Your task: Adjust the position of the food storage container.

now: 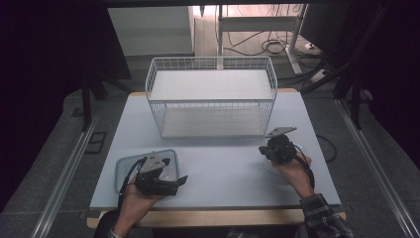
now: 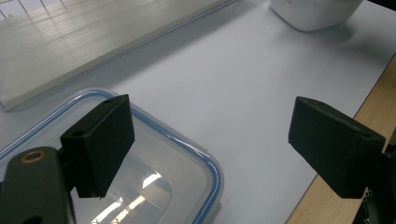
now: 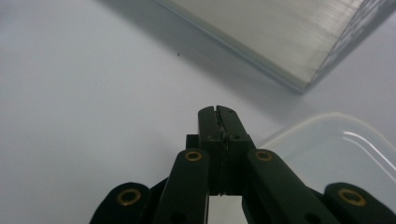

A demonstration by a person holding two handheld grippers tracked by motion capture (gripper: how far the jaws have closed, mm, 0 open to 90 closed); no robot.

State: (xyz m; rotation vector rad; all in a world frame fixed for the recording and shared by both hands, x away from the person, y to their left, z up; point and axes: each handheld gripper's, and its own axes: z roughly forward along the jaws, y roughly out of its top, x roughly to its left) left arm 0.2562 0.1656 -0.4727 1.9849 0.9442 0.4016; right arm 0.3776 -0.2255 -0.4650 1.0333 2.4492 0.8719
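Observation:
A clear lid with a blue seal lies flat on the pale table at the front left. My left gripper hovers over the lid's right end, jaws wide open and empty. In the left gripper view the lid lies under the left jaw of that gripper. My right gripper sits low at the table's right, shut with nothing between its jaws. A translucent container stands just beside it, seen again as a white tub far off.
A white wire basket with a pale floor stands at the back middle of the table. Its base lies ahead of the right gripper. The table's wooden front edge is close to the left gripper.

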